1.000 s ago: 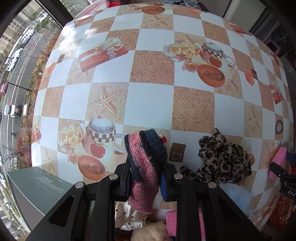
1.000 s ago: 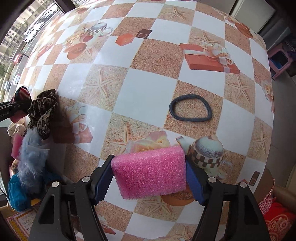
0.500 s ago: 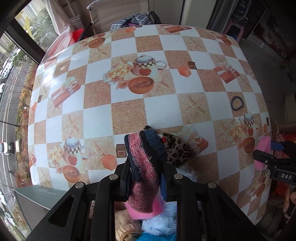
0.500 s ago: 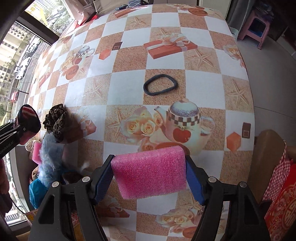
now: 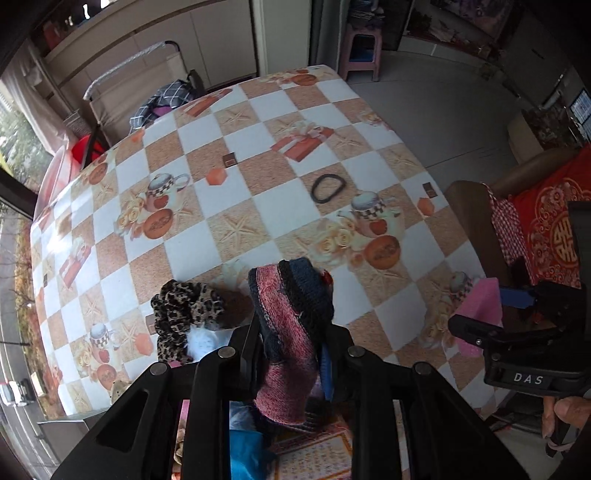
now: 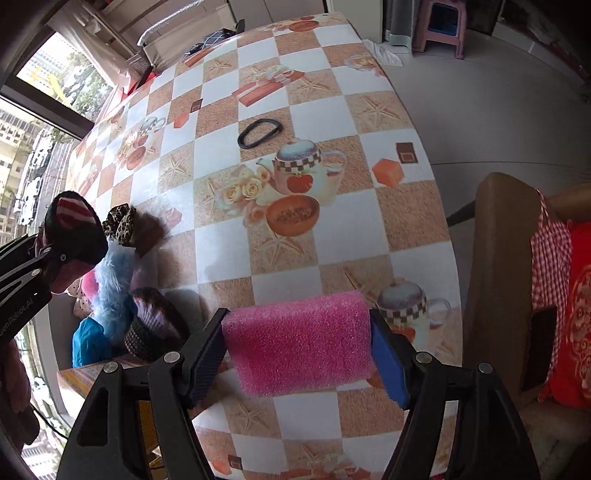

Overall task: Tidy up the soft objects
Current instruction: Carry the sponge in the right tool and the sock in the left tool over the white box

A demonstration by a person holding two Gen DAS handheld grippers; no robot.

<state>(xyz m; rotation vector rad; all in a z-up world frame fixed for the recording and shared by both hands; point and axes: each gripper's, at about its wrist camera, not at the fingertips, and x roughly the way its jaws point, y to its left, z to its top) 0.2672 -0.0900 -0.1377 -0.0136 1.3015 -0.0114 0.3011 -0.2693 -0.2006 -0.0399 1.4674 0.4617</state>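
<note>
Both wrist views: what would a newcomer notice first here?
The bright pink sponge clamped in the right claw, above the near edge of the checkered tablecloth. Next, the pink-and-navy knit sock pinched in the left claw, and the black hair tie lying alone mid-table.

Grey tiled floor (image 6: pixel 498 110), pink stool (image 6: pixel 441 22), daylit window (image 6: pixel 48 122), possibly cabinets behind.

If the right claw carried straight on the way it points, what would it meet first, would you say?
Most likely the bare tablecloth. The right claw, shut on the pink sponge, points steeply down at the table; nothing lies just beyond the sponge. The black hair band sits farther off, though depth is uncertain.
</note>
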